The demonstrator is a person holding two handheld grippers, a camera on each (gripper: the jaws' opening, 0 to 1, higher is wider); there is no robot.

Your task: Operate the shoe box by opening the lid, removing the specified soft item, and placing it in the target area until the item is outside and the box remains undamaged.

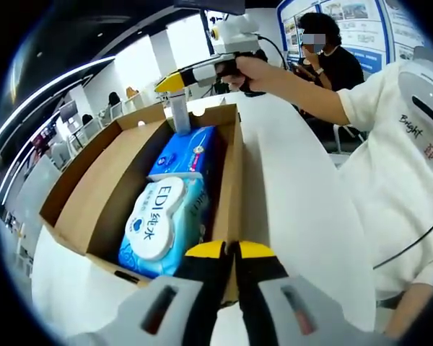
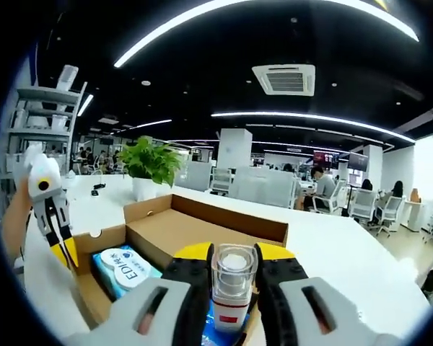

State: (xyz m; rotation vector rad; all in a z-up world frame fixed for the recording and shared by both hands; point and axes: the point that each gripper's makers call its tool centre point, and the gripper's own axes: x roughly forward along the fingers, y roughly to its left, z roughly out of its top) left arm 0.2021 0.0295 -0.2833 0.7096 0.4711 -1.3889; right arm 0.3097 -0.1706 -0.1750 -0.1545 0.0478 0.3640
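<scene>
2 yellow-tipped jaws of the left gripper rise from the bottom of the left gripper view, pressed together with nothing between them, just at the near rim of the open shoe box. The box is brown cardboard and sits on a white table, with its lid flap folded out to the left. Inside lies a blue pack of wet wipes with a white oval flip lid, and beyond it a second blue pack. Over the far end of the box the right gripper, held by a hand, clasps a small clear bottle that hangs down and touches, or nearly touches, the second pack. A person in a white shirt stands at the right, and another person in black sits behind.

In the right gripper view, the right gripper grips the clear bottle by its sides; the bottle has a whitish cap and a red label low down. Beneath it the shoe box stands open with the wet wipes pack at its left end. The left gripper hangs point down beside the box at the left. A potted plant stands on the table behind the box.
</scene>
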